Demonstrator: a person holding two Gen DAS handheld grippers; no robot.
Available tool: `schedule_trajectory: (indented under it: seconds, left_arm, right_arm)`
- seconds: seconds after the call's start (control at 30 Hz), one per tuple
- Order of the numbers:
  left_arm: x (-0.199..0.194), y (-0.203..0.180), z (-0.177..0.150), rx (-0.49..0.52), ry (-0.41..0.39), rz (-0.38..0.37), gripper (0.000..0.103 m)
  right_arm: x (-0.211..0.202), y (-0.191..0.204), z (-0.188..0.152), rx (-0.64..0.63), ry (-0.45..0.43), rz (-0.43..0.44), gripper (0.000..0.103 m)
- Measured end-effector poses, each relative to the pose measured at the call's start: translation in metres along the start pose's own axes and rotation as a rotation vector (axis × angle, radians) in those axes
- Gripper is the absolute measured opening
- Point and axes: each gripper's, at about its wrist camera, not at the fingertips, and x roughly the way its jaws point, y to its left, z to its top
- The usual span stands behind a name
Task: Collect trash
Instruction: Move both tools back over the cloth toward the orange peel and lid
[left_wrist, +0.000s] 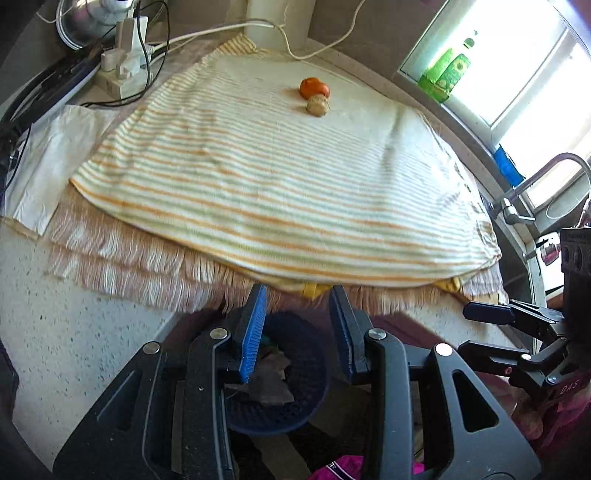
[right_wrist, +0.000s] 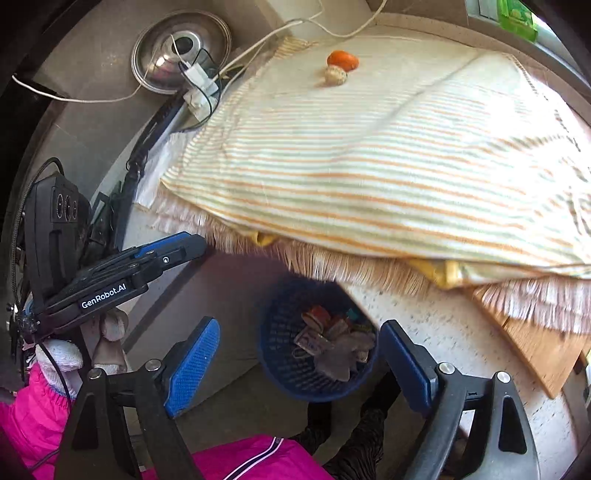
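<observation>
Your right gripper (right_wrist: 299, 365) stands wide and empty above the blue basket (right_wrist: 280, 373), which sits on the floor below the counter edge, wrappers (right_wrist: 325, 343) already inside; your left gripper (left_wrist: 297, 332) is narrowed, nothing visibly between its pads; on the striped cloth (left_wrist: 280, 177) the crumpled beige scrap (left_wrist: 317, 105) touches an orange fruit (left_wrist: 314, 88), well back from you; the scrap looks light and soft, so pinch it across its middle from the near side; mind the fruit rolling, the loose cloth bunching, cables (left_wrist: 147, 48) at the far left.
</observation>
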Motion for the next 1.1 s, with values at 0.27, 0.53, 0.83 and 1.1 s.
schedule_trajectory:
  seconds: [0.27, 0.53, 0.83, 1.1]
  left_arm:
    - [0.022, -0.012, 0.047, -0.033, -0.057, 0.005, 0.035]
    - [0.047, -0.030, 0.081, -0.054, -0.094, 0.006, 0.048]
    - [0.086, -0.047, 0.123, -0.045, -0.091, 0.041, 0.048]
    - [0.118, -0.045, 0.150, -0.080, -0.094, 0.062, 0.048]
  right_arm:
    - [-0.025, -0.029, 0.059, 0.019, -0.099, 0.025, 0.096]
    - [-0.038, -0.048, 0.124, -0.013, -0.175, 0.032, 0.096]
    - [-0.035, -0.068, 0.198, -0.023, -0.214, 0.066, 0.097]
    - [0.000, -0.085, 0.256, -0.007, -0.170, 0.115, 0.096]
